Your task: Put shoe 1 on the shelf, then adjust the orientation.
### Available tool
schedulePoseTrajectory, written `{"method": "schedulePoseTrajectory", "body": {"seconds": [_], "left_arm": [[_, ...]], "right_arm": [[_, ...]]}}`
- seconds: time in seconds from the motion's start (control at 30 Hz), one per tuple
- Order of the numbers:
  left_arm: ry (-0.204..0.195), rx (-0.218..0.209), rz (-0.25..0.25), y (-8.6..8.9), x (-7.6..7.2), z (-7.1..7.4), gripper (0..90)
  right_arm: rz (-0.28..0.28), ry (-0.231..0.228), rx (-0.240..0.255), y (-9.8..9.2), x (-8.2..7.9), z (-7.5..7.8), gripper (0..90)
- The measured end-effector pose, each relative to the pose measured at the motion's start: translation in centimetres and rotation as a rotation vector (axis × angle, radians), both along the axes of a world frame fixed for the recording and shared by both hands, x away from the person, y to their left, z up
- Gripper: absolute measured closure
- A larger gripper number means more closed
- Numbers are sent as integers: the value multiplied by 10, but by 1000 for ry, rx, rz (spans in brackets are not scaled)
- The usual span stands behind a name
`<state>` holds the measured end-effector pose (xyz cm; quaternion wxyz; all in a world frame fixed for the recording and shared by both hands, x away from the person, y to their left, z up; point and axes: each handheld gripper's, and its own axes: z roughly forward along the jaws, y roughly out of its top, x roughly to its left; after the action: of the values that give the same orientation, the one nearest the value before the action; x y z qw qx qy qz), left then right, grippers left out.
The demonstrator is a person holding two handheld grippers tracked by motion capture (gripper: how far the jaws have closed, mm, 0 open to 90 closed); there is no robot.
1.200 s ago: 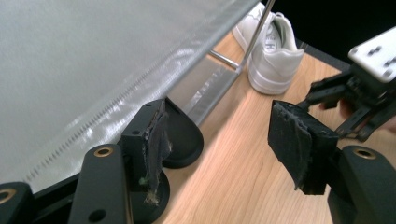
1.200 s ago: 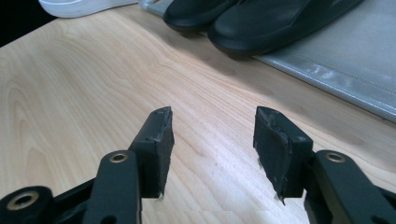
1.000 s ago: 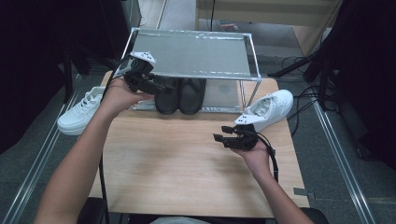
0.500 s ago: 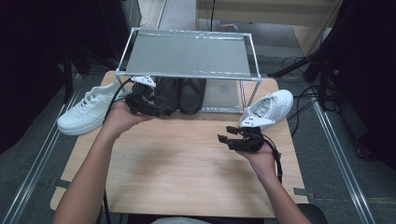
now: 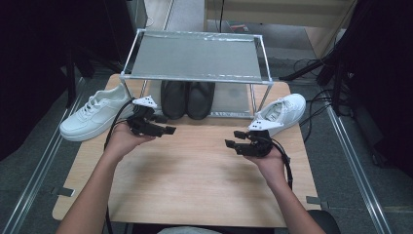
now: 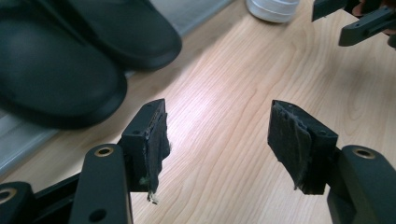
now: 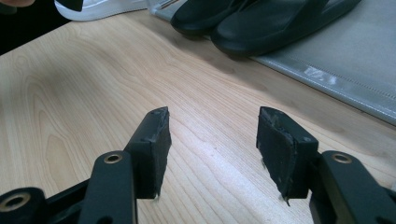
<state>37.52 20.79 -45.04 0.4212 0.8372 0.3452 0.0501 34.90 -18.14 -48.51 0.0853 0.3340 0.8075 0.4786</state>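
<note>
Left tongs (image 5: 165, 129) lower, off the slippers (image 5: 187, 99)

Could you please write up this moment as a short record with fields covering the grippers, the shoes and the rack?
left gripper: open, nothing between the jaws, over bare table near the black shoes
right gripper: open, empty, over the table in front of the right white sneaker
black shoes: pair side by side on the rack's lower shelf
left white sneaker: on the table's left edge, beside the rack
right white sneaker: on the table, right of the rack
rack: metal, top shelf bare
table: light wood
</note>
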Motion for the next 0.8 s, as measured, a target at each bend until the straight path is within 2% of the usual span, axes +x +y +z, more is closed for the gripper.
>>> {"method": "schedulePoseTrajectory", "body": {"seconds": [0.23, 0.37, 0.67, 0.8], "left_arm": [[3, -17, 38, 22, 0, 1, 385], [9, -29, 82, 40, -1, 1, 383], [-12, -40, 212, 84, -3, 4, 394], [-22, -19, 269, 103, -5, 4, 397]], "right_arm": [[-4, 6, -3, -1, 1, -1, 459], [-5, 4, -6, 0, 1, -1, 460], [0, 8, -15, 1, 2, -2, 459], [-1, 3, -21, 1, 1, -2, 460]]}}
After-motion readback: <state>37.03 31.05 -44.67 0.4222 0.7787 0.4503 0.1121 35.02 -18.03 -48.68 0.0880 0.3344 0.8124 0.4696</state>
